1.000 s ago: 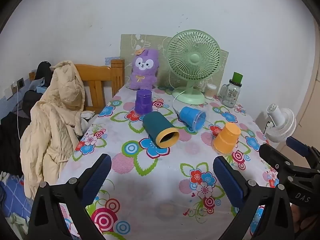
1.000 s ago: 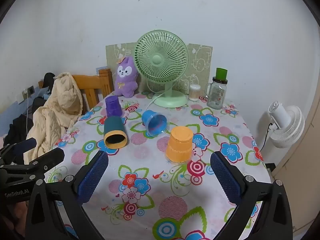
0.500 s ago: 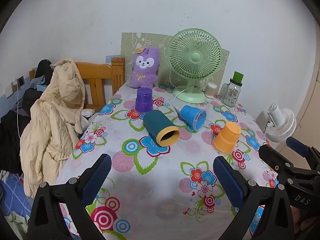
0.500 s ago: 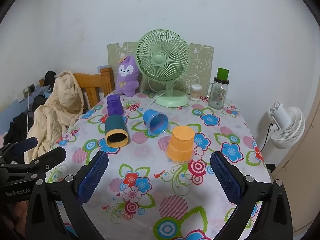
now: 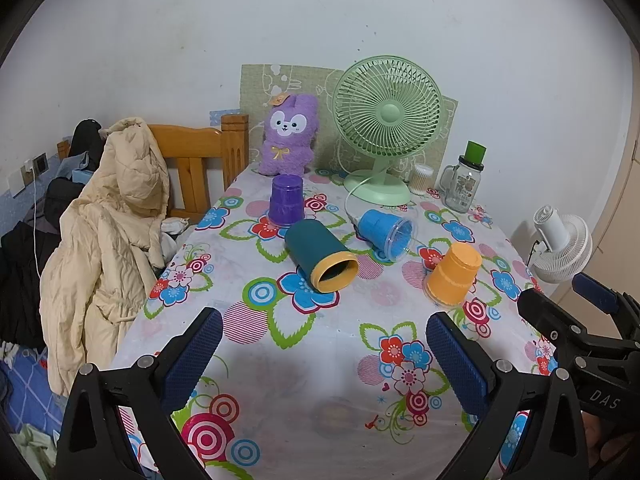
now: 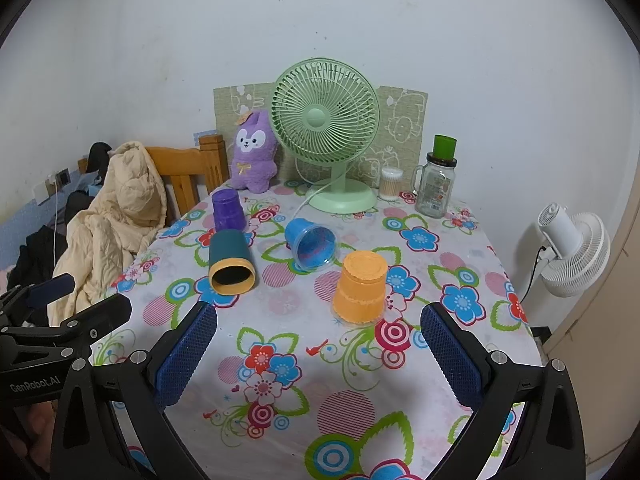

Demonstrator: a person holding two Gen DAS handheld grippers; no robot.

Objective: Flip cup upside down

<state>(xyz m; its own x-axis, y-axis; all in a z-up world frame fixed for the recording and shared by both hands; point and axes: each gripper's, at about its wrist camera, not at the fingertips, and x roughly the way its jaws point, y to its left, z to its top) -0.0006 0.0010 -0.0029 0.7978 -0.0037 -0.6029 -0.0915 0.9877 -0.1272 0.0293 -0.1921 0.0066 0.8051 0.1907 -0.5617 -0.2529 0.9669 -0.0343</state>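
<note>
A dark teal cup with a yellow rim lies on its side on the flowered table, mouth toward me. A blue cup also lies on its side. A purple cup and an orange cup stand upside down. My left gripper is open and empty over the table's near edge, well short of the teal cup. My right gripper is open and empty, just short of the orange cup.
A green desk fan with its cord, a purple plush, a glass jar with green lid and a cotton swab pot stand at the back. A chair with a beige coat is left; a white fan right.
Both grippers have drawn back and risen slightly; the cups appear a little farther away. Nothing on the table has moved.
</note>
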